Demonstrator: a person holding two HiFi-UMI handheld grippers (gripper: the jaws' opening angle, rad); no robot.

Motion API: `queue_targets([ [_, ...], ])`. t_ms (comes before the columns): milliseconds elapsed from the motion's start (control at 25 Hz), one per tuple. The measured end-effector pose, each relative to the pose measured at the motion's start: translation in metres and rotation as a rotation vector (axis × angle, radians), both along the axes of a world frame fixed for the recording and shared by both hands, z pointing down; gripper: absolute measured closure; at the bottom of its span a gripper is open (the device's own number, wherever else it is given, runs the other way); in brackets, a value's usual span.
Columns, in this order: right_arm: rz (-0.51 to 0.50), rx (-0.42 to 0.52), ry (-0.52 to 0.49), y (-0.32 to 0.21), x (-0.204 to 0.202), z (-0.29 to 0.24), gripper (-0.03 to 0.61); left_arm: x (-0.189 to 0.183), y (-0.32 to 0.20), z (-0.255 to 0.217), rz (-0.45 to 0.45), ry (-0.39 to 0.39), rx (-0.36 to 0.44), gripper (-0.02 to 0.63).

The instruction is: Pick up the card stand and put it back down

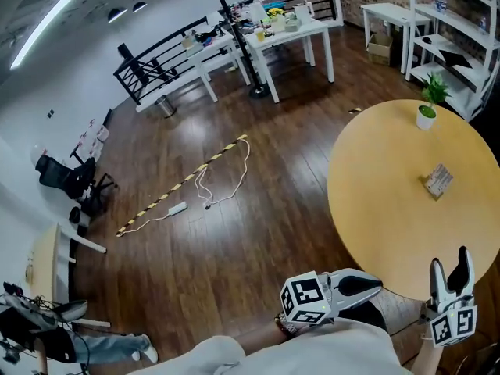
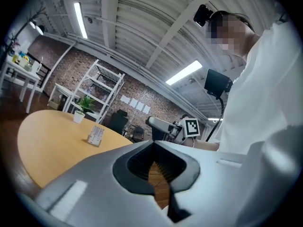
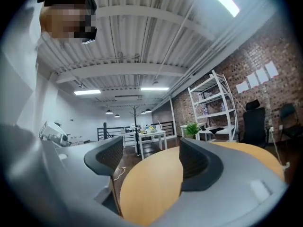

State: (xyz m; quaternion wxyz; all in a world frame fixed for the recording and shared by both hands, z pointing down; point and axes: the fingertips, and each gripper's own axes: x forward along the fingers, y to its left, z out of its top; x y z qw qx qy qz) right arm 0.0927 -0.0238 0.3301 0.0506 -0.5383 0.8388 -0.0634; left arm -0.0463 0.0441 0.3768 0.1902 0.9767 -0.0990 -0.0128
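The card stand [image 1: 439, 180], a small upright holder with a printed card, sits on the round yellow table [image 1: 391, 209] toward its right side. From the left gripper view, the card stand [image 2: 95, 136] is some way off to the left. My left gripper [image 1: 377, 284] is low at the table's near edge, shut with nothing in it, tips together [image 2: 153, 144]. My right gripper [image 1: 450, 260] points up at the table's near right edge, well short of the stand. It is open [image 3: 151, 148], with only tabletop [image 3: 151, 188] between its fingers. The right gripper view does not show the stand.
A small potted plant [image 1: 426, 114] stands at the table's far side. White shelving [image 1: 457, 30] is behind it. White tables [image 1: 289, 33] with clutter and a coat rack [image 1: 234, 30] stand farther back. A cable [image 1: 219, 182] and a striped strip [image 1: 180, 186] lie on the wooden floor.
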Motion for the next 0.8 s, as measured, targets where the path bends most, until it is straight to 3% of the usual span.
queue_targets([
  [160, 0.064, 0.022, 0.074, 0.058, -0.031, -0.032, 0.227, -0.018, 0.040, -0.005, 0.119, 0.039, -0.026, 0.629],
  [360, 0.070, 0.026, 0.132, 0.093, -0.049, -0.037, 0.236, -0.023, 0.061, -0.025, 0.183, 0.020, 0.043, 0.629],
  [480, 0.035, 0.021, 0.134, 0.110, -0.047, -0.040, 0.253, -0.009, 0.061, -0.046, 0.166, 0.016, 0.060, 0.629],
  [640, -0.079, 0.023, 0.133, 0.119, -0.055, -0.045, 0.264, 0.008, 0.042, -0.075, 0.074, 0.043, 0.071, 0.629],
  [800, -0.122, -0.010, 0.126, 0.132, -0.041, -0.038, 0.264, 0.034, 0.047, -0.084, 0.077, 0.016, 0.093, 0.629],
])
